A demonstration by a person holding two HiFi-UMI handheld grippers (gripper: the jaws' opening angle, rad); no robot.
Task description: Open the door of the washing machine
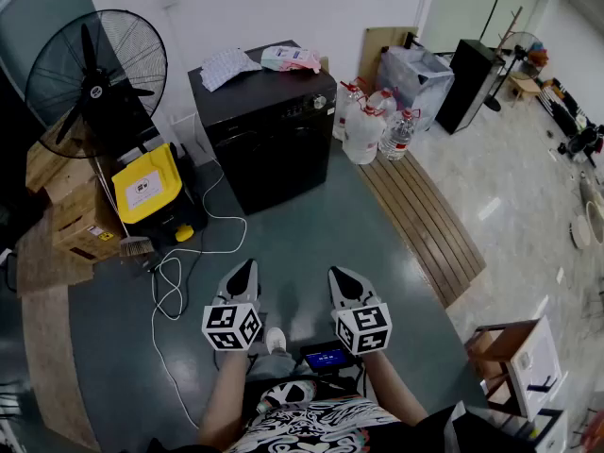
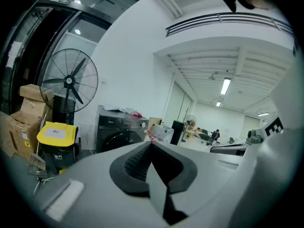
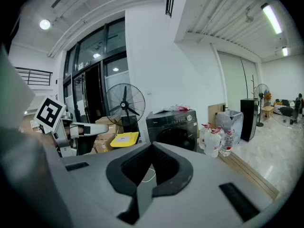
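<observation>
A black front-loading washing machine (image 1: 269,135) stands against the white wall with its round door (image 1: 283,154) closed; it also shows as the washing machine (image 2: 118,132) in the left gripper view and the washing machine (image 3: 173,127) in the right gripper view. Cloths and packets lie on its top. My left gripper (image 1: 247,270) and right gripper (image 1: 342,276) are held side by side low in the head view, well short of the machine. Both are shut with nothing between the jaws.
A black pedestal fan (image 1: 94,69), cardboard boxes (image 1: 71,210) and a yellow-lidded machine (image 1: 151,187) stand left of the washer. A white cable (image 1: 175,272) trails over the floor. Water jugs (image 1: 373,121) and a wooden floor strip (image 1: 425,220) lie to its right.
</observation>
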